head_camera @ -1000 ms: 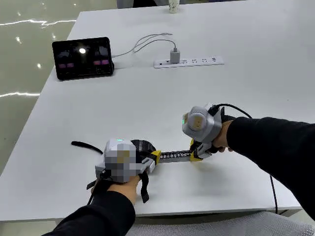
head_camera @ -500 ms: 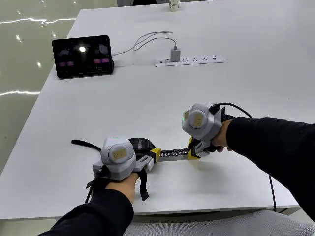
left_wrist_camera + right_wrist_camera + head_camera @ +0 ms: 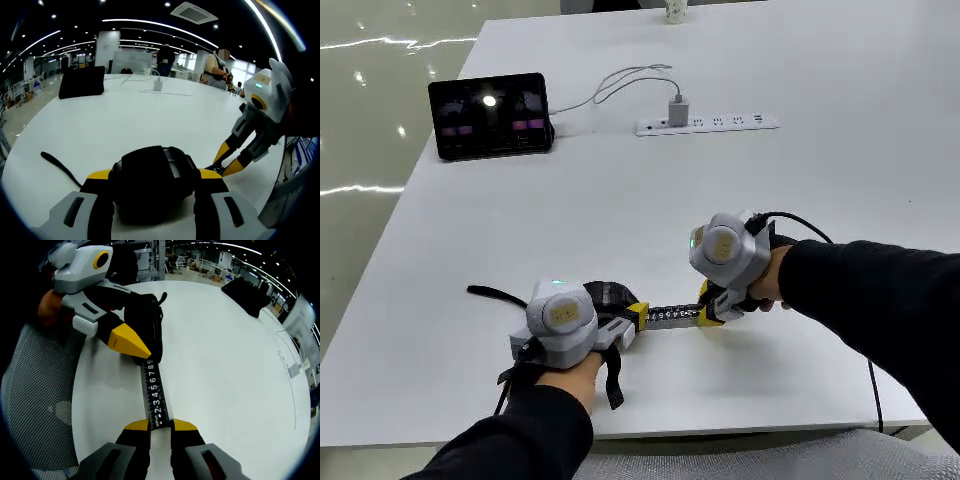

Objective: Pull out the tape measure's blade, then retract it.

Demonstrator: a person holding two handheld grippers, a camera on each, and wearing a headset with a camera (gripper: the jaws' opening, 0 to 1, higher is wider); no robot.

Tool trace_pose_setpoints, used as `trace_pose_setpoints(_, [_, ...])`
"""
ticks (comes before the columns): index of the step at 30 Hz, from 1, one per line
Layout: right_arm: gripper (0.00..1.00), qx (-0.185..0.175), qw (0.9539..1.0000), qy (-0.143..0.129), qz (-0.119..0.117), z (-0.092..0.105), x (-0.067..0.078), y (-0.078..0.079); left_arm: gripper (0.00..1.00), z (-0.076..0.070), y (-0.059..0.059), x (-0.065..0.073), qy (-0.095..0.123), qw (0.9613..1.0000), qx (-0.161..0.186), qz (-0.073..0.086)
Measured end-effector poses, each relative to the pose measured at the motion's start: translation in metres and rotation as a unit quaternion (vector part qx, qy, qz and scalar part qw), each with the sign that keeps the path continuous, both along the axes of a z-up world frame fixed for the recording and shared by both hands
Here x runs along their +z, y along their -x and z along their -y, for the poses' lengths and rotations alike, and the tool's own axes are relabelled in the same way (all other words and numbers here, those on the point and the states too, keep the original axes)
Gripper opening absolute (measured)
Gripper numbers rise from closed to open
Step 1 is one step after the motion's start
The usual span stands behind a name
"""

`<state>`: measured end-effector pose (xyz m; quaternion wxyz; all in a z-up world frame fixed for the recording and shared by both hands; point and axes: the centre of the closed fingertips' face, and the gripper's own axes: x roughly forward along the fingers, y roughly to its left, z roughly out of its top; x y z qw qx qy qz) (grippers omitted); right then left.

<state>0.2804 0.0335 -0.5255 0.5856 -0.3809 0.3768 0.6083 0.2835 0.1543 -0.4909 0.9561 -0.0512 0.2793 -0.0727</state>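
Note:
The black tape measure case (image 3: 608, 297) rests on the white table (image 3: 620, 210), and my left gripper (image 3: 622, 312) is shut on it; in the left gripper view the case (image 3: 152, 182) sits between the yellow-tipped jaws. A short length of blade (image 3: 670, 315) runs right from the case to my right gripper (image 3: 708, 314), which is shut on the blade's end. In the right gripper view the numbered blade (image 3: 154, 397) leads from my right gripper (image 3: 160, 426) up to the case (image 3: 149, 320). The case's black strap (image 3: 495, 295) trails left.
A dark tablet (image 3: 490, 115) stands at the far left. A white power strip (image 3: 705, 124) with a plugged charger and cable lies behind it to the right. A cup (image 3: 673, 10) stands at the far edge. The table's near edge runs just below the grippers.
My right gripper has moved slightly left toward the case, and the exposed blade is a little shorter. The left gripper and case have stayed put.

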Motion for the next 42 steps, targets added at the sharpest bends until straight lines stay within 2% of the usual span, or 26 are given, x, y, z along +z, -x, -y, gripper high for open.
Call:
trace_pose_setpoints(17, [0.11, 0.002, 1.0000, -0.002, 0.000, -0.009, 0.000, 0.002, 0.60, -0.001, 0.000, 0.000, 0.001, 1.0000, -0.003, -0.002])
trace_pose_setpoints(42, [0.11, 0.000, 0.9998, -0.020, -0.007, -0.023, 0.000, 0.006, 0.60, 0.000, 0.000, 0.000, 0.000, 1.0000, -0.004, -0.003])
